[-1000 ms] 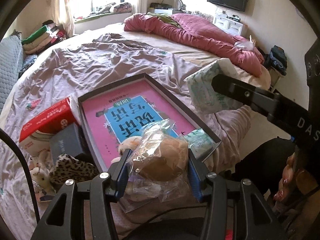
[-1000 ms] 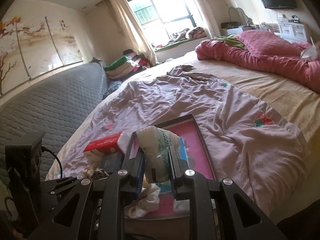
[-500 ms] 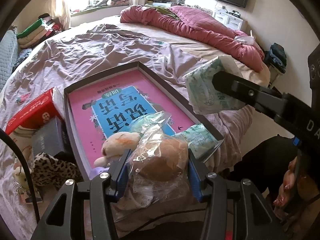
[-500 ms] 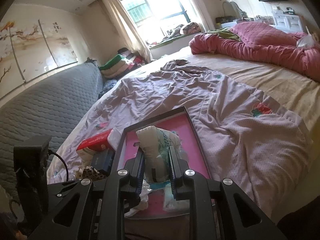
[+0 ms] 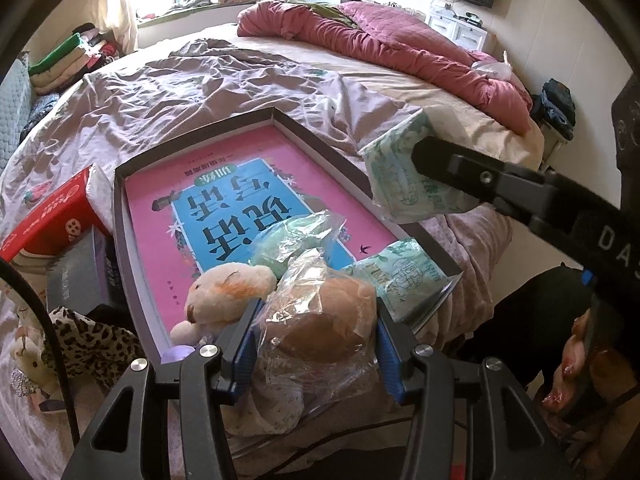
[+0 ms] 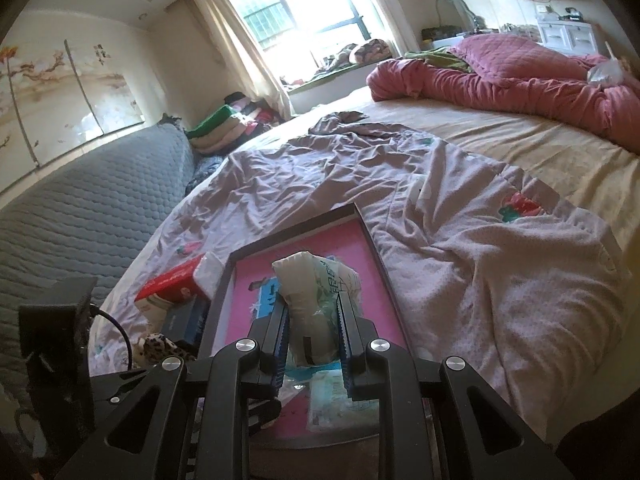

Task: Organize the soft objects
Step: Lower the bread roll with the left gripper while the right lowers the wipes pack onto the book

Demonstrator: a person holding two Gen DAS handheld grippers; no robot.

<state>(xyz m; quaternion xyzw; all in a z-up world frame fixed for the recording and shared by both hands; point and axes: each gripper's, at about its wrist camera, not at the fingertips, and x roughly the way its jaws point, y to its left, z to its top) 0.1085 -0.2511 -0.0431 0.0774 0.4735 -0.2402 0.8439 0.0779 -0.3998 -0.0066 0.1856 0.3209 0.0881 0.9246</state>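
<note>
My left gripper (image 5: 318,314) is shut on a brown soft toy in a clear plastic bag (image 5: 324,320), held over the near end of a dark-rimmed tray (image 5: 280,114) with a pink printed floor. Inside the tray lie a cream plush toy (image 5: 224,292), a green item in plastic (image 5: 288,236) and a green tissue pack (image 5: 400,276). My right gripper (image 6: 311,304) is shut on another green-and-white tissue pack (image 6: 316,276) above the tray (image 6: 296,224). The left wrist view shows that pack (image 5: 394,168) hanging over the tray's right rim.
Left of the tray lie a red tissue box (image 5: 52,216), a grey box (image 5: 76,280), a leopard-print piece (image 5: 88,340) and a small plush (image 5: 28,364). A red quilt (image 5: 400,40) is bunched at the far side. The bed edge drops off at the right.
Both grippers have sunk toward the tray with their loads still held. The tray and the toys in it now look closer and larger.
</note>
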